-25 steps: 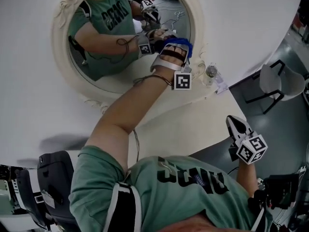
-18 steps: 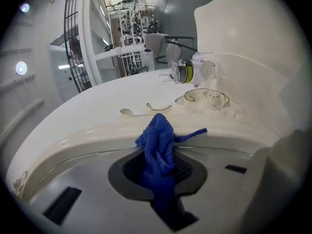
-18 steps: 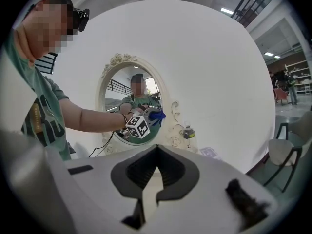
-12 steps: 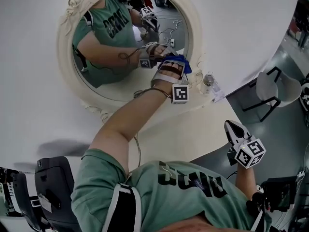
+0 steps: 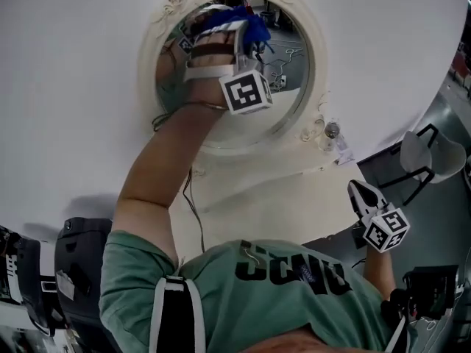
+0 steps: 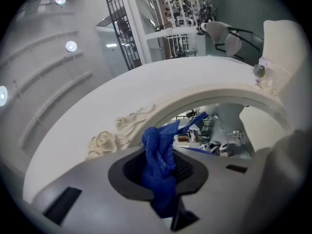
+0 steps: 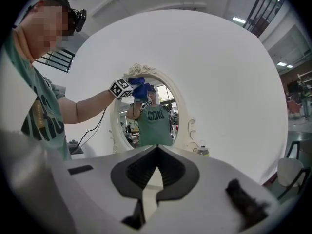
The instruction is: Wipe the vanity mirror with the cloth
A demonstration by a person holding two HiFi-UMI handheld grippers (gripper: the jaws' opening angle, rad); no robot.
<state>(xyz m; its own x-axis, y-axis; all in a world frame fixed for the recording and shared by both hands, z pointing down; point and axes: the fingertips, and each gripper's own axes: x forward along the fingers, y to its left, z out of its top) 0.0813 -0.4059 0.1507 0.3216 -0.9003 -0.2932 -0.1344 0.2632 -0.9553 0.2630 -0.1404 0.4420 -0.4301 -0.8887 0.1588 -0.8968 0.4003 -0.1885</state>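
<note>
In the head view, the left claw was up against the upper part of the vanity mirror, its jaws clamped on the blue cloth. The cloth lay against the glass just below the mirror's carved top. The right claw hung well apart from the mirror, low and to its right, past the edge of the cream surface on which the mirror stood. A small bottle stood just beside the mirror's lower right frame.

In the left gripper view, the jaws were closed on the cloth, which bunched up between them and trailed a strip across onto the mirror glass. The frame's rose carving lay just left of the cloth.

In the right gripper view, the jaws of the right claw stood nearly together — only a thin slit between them, nothing held. The mirror was far ahead against the white wall, with the left claw and the cloth at its top left edge — the bottle at its lower right.
</note>
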